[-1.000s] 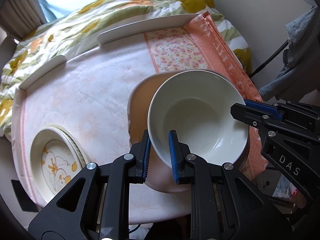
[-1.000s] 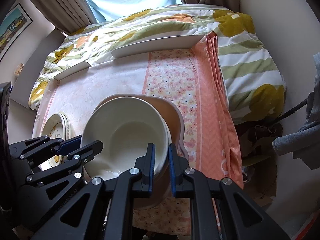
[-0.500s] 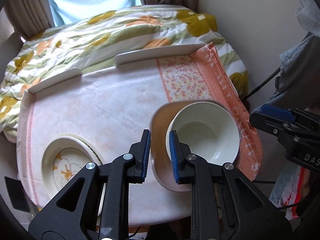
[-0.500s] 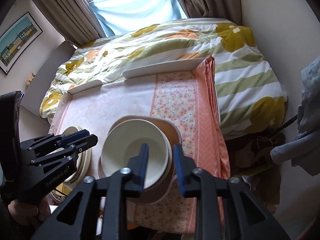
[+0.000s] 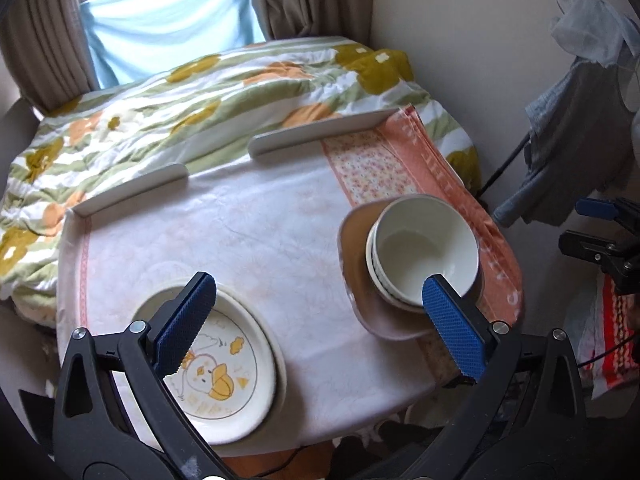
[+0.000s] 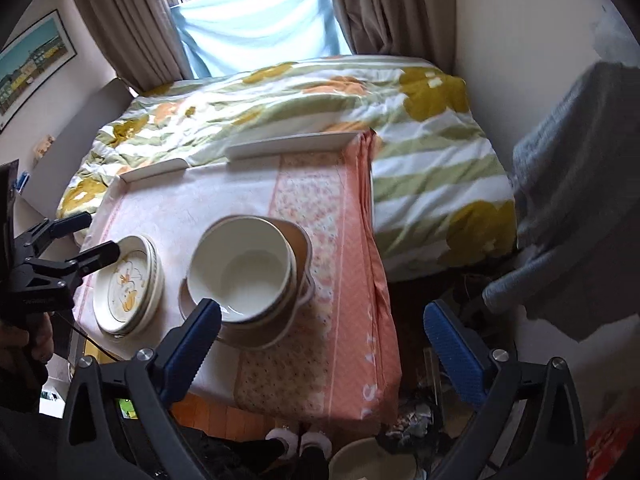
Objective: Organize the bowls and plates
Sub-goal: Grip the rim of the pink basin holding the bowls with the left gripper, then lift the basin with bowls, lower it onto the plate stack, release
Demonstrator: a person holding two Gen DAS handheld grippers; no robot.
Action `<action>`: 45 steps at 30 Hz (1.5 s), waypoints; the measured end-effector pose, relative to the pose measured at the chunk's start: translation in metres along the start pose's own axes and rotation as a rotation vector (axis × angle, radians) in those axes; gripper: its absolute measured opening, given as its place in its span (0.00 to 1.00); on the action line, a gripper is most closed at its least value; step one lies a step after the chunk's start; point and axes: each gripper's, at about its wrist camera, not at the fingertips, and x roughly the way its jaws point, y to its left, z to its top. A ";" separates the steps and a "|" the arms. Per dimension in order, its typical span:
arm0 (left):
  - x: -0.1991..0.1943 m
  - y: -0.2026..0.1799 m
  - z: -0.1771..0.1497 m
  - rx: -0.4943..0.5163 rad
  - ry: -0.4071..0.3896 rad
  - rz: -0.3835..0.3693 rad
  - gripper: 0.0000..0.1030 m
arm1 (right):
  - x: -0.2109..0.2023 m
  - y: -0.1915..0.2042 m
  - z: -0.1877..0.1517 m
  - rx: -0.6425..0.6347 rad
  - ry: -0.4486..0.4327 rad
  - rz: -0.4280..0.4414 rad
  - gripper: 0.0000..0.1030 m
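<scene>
Left wrist view shows your left gripper (image 5: 316, 308) and right gripper (image 6: 320, 332) both opening wide, empty — the white bowls (image 5: 424, 256) sit nested on the brown plate (image 5: 352, 248) at two o'clock on the bench (image 5: 260, 232), patterned plates (image 5: 212, 364) stacked at seven — like with like.

A home bedroom: floral quilt (image 6: 280, 108) on a bed, curtained window (image 6: 256, 12).

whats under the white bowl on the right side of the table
The white bowl sits nested in at least one more bowl, and that stack rests on a tan plate. The plate's middle, and how many bowls are stacked, are covered.
</scene>
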 end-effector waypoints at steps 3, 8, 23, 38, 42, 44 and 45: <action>0.024 -0.001 -0.007 0.018 0.093 -0.029 1.00 | 0.027 -0.004 -0.009 0.035 0.103 -0.005 0.98; 0.066 0.000 -0.009 0.037 0.213 -0.050 0.98 | 0.075 0.001 -0.013 0.031 0.242 -0.045 0.87; 0.143 -0.012 -0.011 0.111 0.387 -0.075 0.70 | 0.144 0.018 -0.008 -0.081 0.391 -0.028 0.41; 0.167 -0.029 -0.012 0.085 0.363 -0.138 0.14 | 0.158 0.016 -0.012 -0.149 0.250 0.068 0.12; 0.161 -0.036 -0.012 0.107 0.330 -0.110 0.09 | 0.156 0.023 -0.011 -0.180 0.227 0.067 0.10; 0.155 -0.039 -0.013 0.107 0.313 -0.103 0.09 | 0.156 0.025 -0.010 -0.187 0.222 0.071 0.10; 0.153 -0.040 -0.013 0.109 0.304 -0.098 0.09 | 0.157 0.023 -0.009 -0.186 0.219 0.076 0.10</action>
